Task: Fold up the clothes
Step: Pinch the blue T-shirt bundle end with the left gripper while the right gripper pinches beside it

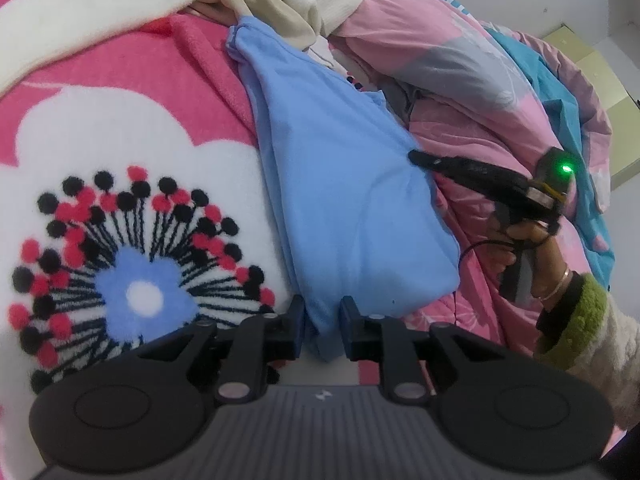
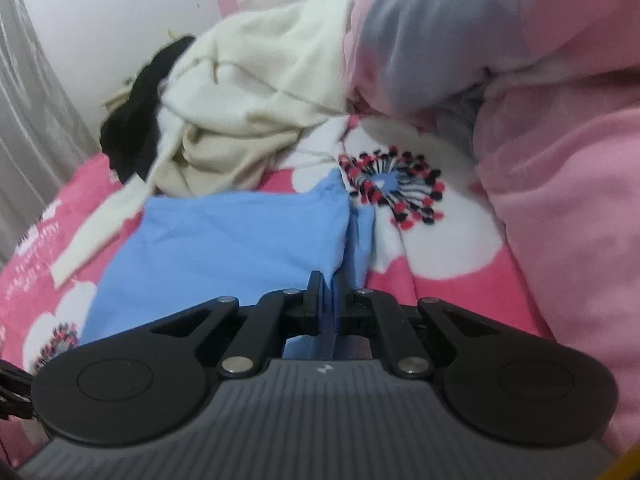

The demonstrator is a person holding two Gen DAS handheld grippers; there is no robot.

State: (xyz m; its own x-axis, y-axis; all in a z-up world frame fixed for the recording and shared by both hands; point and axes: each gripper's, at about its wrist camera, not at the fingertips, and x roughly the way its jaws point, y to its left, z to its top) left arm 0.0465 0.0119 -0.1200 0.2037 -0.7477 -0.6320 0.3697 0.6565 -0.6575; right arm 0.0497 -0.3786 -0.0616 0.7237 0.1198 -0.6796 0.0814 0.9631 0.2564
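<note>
Pink fleece flower-print blanket (image 1: 120,92) is serving as the work surface. Light-blue thin cotton garment (image 1: 340,184) is lying mid-frame, looking soft, light, floppy; best taken at hems or corners. Left gripper (image 1: 322,326) is pinching its near edge, jaws narrow. Right gripper (image 2: 329,304) is clamping a fold, nearly closed. Cream clothes pile (image 2: 248,92) is sitting upper left.

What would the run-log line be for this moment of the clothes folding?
stage: gripping | item: blue garment on flowered blanket | left tool: shut on hem | right tool: shut on edge | unfolded: cream garment
</note>
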